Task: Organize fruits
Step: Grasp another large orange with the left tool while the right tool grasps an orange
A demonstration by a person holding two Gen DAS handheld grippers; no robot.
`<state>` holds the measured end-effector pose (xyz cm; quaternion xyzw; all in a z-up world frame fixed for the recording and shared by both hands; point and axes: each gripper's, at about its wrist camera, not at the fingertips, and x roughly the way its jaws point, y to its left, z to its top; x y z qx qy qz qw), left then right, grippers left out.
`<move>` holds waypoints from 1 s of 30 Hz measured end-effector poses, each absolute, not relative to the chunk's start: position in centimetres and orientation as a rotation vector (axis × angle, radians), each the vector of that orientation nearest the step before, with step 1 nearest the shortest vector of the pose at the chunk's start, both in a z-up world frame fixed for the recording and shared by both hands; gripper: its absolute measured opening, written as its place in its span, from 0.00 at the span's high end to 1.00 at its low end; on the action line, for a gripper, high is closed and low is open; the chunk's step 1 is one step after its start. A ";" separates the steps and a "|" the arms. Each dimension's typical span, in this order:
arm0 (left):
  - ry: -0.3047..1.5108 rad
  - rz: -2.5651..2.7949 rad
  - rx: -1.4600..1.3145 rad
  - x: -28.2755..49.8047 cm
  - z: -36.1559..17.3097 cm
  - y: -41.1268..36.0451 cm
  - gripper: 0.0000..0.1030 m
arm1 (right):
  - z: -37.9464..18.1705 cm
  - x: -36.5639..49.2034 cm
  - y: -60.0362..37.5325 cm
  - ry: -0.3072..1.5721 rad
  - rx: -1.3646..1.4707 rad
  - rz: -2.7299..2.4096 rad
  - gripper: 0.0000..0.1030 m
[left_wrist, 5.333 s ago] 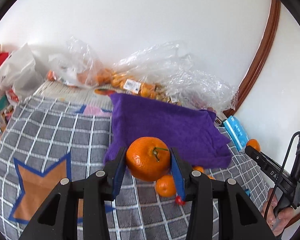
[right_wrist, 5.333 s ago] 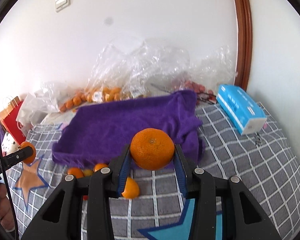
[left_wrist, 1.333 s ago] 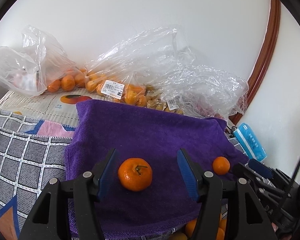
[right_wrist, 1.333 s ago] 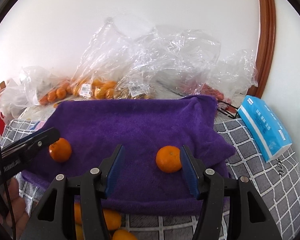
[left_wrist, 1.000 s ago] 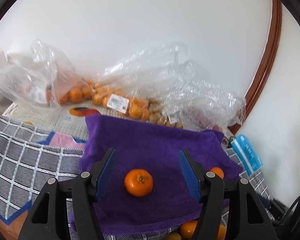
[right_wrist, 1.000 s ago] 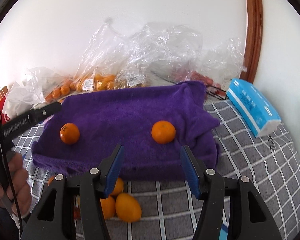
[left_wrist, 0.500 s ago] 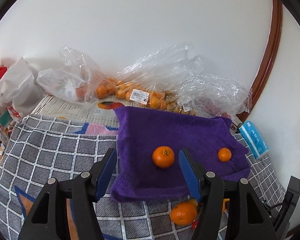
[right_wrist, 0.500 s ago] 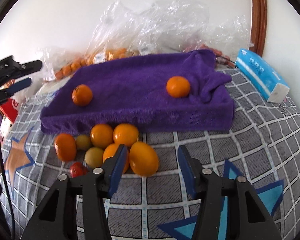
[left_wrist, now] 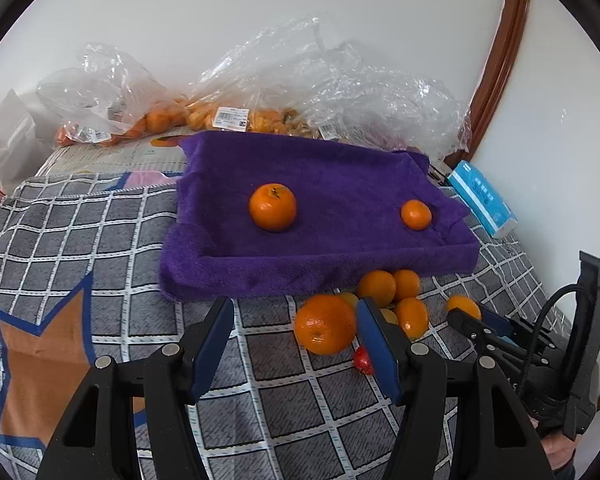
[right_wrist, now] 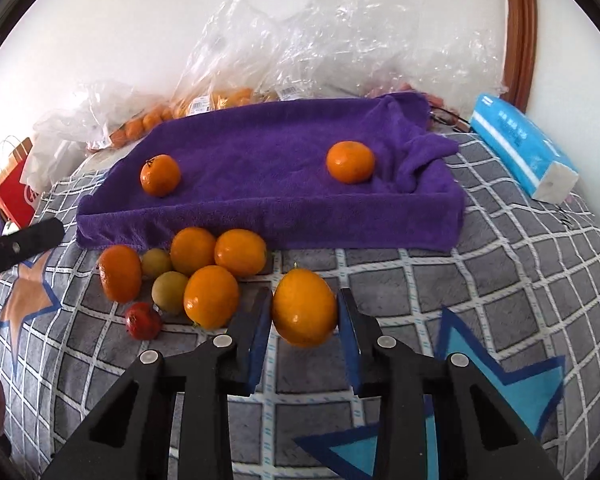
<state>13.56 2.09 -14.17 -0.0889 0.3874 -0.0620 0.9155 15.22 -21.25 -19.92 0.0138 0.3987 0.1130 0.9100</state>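
So far I've got two oranges (right_wrist: pixel 160 175) on the purple towel (right_wrist: pixel 260 168), right tongs (right_wrist: pixel 303 322) clamped on a third just below it, left tongs (left_wrist: pixel 296 344) apart, pile (right_wrist: pixel 192 276) still waiting.

Open left hand-held gripper (left_wrist: pixel 296 344) over checked cloth (left_wrist: pixel 100 232), large orange (left_wrist: pixel 325 330) beside its right finger.

A plain white wall (left_wrist: pixel 260 8) is rising behind everything in front of me, with a curved brown wooden frame (left_wrist: pixel 500 52) running up it at the right. A grey checked cover (right_wrist: pixel 520 240) with blue-edged stars is spreading below, and soft daylight is falling evenly.
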 end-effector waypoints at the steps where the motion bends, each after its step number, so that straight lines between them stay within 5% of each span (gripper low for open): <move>1: 0.815 -0.133 -0.176 14.0 -14.8 1.5 0.41 | -20.0 15.1 -21.8 0.826 0.029 0.224 0.68; 4: 0.862 -0.146 -0.195 14.9 -16.5 0.8 0.44 | -20.2 14.6 -23.4 0.840 0.037 0.194 0.68; 6: 0.873 -0.179 -0.222 15.3 -17.2 0.8 0.62 | -20.2 14.4 -24.1 0.848 0.052 0.190 0.68; 23: 0.862 -0.052 -0.090 13.9 -18.0 2.7 0.59 | -21.1 16.6 -23.0 0.868 -0.004 0.195 0.68; 30: 0.827 -0.124 -0.283 13.9 -18.2 5.4 0.63 | -21.2 16.6 -24.3 0.854 0.082 0.196 0.68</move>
